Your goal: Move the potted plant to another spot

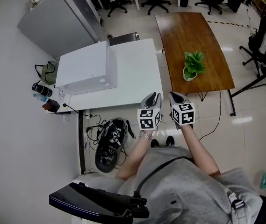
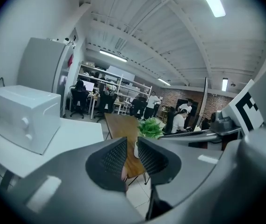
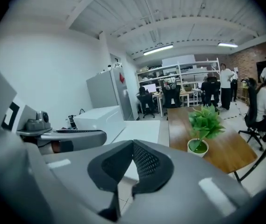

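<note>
The potted plant (image 1: 194, 63), green leaves in a small white pot, stands on the brown wooden table (image 1: 189, 31) near its near-right end. It also shows in the left gripper view (image 2: 150, 127) and the right gripper view (image 3: 204, 122). Both grippers hang side by side in front of the person, short of the tables and apart from the plant. My left gripper (image 1: 155, 96) (image 2: 132, 142) has a narrow gap between its pads and holds nothing. My right gripper (image 1: 175, 96) (image 3: 133, 144) is shut, pads touching, with nothing in it.
A white table (image 1: 140, 73) with a white box (image 1: 88, 69) stands left of the wooden table, with a grey cabinet (image 1: 58, 22) behind. Bags and cables (image 1: 109, 141) lie on the floor at the left. Office chairs and people are at the back and right.
</note>
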{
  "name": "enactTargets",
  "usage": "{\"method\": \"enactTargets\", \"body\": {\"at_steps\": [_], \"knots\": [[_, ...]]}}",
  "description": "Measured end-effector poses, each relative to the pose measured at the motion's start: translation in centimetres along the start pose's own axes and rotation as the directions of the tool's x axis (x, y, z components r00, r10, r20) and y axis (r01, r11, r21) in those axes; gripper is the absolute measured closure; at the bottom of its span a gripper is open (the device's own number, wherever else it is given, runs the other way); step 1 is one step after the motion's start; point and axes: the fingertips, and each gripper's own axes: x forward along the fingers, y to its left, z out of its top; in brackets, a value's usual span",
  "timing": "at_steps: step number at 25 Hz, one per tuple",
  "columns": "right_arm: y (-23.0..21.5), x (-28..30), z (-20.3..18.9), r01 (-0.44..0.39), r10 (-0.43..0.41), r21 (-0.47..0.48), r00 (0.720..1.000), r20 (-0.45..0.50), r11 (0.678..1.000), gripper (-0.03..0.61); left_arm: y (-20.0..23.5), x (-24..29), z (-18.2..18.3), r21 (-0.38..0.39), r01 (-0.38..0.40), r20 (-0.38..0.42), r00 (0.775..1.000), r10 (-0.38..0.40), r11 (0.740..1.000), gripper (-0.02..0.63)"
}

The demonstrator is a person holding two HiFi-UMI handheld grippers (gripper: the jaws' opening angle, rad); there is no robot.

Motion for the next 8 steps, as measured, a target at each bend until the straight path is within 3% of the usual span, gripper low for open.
{"method": "enactTargets", "body": {"at_steps": [8], "knots": [[-1.7,-0.8,1.5,-0.023,0.024,-0.014,1.000,0.016,1.000,0.581,-1.7,1.4,1.0,0.016,0.034,0.002,0.999,-0.034,0.999,0.526]]}}
